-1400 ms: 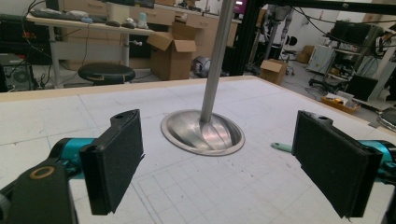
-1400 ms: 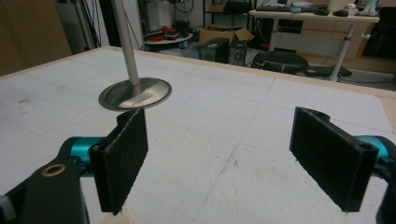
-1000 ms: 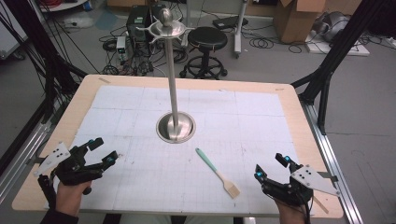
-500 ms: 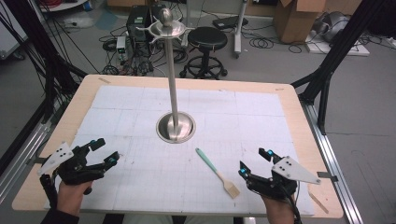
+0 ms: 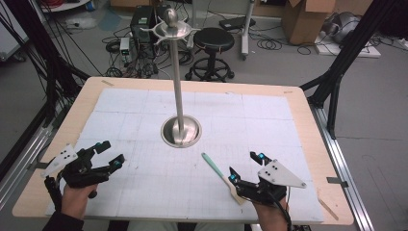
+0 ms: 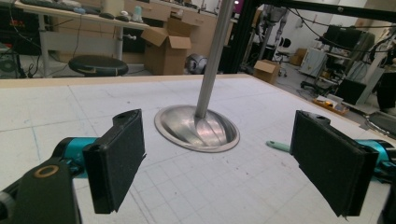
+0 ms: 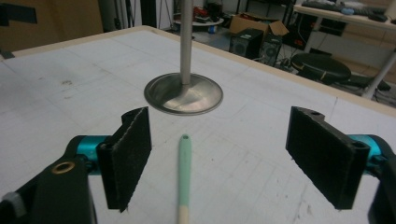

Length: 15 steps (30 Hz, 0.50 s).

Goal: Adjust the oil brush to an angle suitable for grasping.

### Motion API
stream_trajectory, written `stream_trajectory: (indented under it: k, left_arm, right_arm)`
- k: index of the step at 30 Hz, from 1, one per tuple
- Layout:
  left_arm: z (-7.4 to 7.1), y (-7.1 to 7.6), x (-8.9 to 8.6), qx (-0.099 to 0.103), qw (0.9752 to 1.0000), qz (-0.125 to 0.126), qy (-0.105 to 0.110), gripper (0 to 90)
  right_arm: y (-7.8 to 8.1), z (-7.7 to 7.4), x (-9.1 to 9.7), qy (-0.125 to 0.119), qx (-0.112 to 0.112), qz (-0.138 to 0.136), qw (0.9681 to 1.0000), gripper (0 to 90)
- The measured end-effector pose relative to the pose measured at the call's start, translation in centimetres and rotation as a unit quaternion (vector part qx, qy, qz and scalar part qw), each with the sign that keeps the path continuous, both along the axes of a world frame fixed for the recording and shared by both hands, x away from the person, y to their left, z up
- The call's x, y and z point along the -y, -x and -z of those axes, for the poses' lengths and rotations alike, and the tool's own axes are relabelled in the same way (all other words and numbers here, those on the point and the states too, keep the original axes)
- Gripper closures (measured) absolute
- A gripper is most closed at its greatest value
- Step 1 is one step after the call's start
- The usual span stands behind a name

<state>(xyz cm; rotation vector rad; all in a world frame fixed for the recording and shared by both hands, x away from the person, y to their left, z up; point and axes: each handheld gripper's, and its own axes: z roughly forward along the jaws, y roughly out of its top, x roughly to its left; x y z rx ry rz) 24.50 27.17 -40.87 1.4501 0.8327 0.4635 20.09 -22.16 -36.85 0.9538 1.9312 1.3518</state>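
Steel stand (image 5: 181, 131), spatula (image 5: 222, 177) just beside

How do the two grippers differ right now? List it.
1. The right gripper hovers right beside the spatula, whose handle runs up between its jaws in the right gripper view; the left gripper has nothing between its jaws.
2. The right gripper sits near the table's front right, the left gripper near its front left.
Shared: both are open, each held in a hand and aimed toward the metal stand.
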Motion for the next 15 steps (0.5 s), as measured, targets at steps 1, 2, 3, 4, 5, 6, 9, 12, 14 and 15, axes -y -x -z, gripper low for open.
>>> stream_trajectory:
  k: [1,2,3,4,5,6,9,12,14,15]
  left_arm:
    - [0.0,-0.1,0.0,-0.001,1.0000,0.001,0.001,18.3]
    - [0.0,-0.1,0.0,-0.001,1.0000,0.002,0.000,18.3]
    - [0.0,-0.1,0.0,-0.002,1.0000,0.002,0.003,18.3]
    - [0.0,-0.1,0.0,-0.002,1.0000,0.002,0.006,18.3]
    - [0.0,-0.2,0.0,-0.001,1.0000,0.002,0.007,18.3]
    - [0.0,-0.2,0.0,0.000,1.0000,0.001,0.007,18.5]
    - [0.0,-0.3,0.2,-0.002,1.0000,0.004,0.004,18.5]
    - [0.0,-0.4,0.3,-0.002,1.0000,0.006,0.002,18.5]
    - [0.0,-0.4,0.3,-0.002,1.0000,0.006,0.001,18.6]
    - [0.0,-0.4,0.3,-0.002,1.0000,0.007,0.002,18.5]
  right_arm:
    - [0.0,0.1,0.1,-0.001,-0.003,0.000,1.0000,20.8]
    - [0.0,0.1,0.2,0.005,-0.007,0.001,1.0000,20.8]
    - [0.0,0.2,0.2,0.007,-0.008,0.001,0.9999,20.8]
    - [0.0,0.3,0.1,0.013,-0.011,0.001,0.9999,20.8]
    - [0.0,0.4,-0.1,0.020,-0.012,0.001,0.9997,20.8]
    - [-0.1,0.5,-0.2,0.024,-0.016,-0.001,0.9996,20.8]
    - [-0.2,1.0,-0.2,0.021,-0.030,-0.003,0.9993,21.1]
    - [-0.6,1.7,-0.1,0.015,-0.050,-0.004,0.9986,21.2]
    - [-0.9,2.2,-0.3,0.019,-0.066,-0.006,0.9976,21.3]
    - [-0.9,2.3,-0.4,0.020,-0.067,-0.005,0.9975,21.5]
